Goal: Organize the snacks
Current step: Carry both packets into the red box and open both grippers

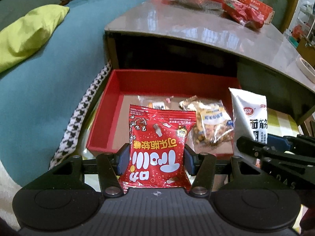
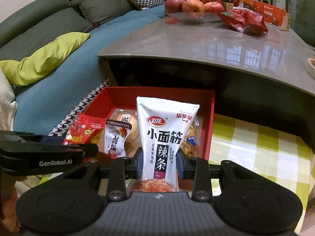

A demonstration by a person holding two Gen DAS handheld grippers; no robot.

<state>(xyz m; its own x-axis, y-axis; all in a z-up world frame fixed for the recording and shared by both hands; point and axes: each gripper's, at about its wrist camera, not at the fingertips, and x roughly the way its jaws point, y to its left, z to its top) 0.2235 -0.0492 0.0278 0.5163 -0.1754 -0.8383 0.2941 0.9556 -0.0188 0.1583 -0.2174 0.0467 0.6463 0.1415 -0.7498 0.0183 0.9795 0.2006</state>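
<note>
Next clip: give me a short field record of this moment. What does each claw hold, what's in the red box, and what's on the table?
left claw: shut on red packet
right claw: shut on white packet
red box: open, below the table edge, holds several clear-wrapped snacks
held packets: both over the box, neither lying in it
table: glass dish of apples, red wrappers, orange carton
background: blue sofa, green cushion

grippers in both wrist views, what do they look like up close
Both match. The left gripper and right gripper are matte black, with a ribbed grey-black body between two round discs, angled link bars with silver pivot pins, and blue-padded jaws. The left gripper's side, seen from the right wrist, bears white "GenRobot.AI" lettering.
</note>
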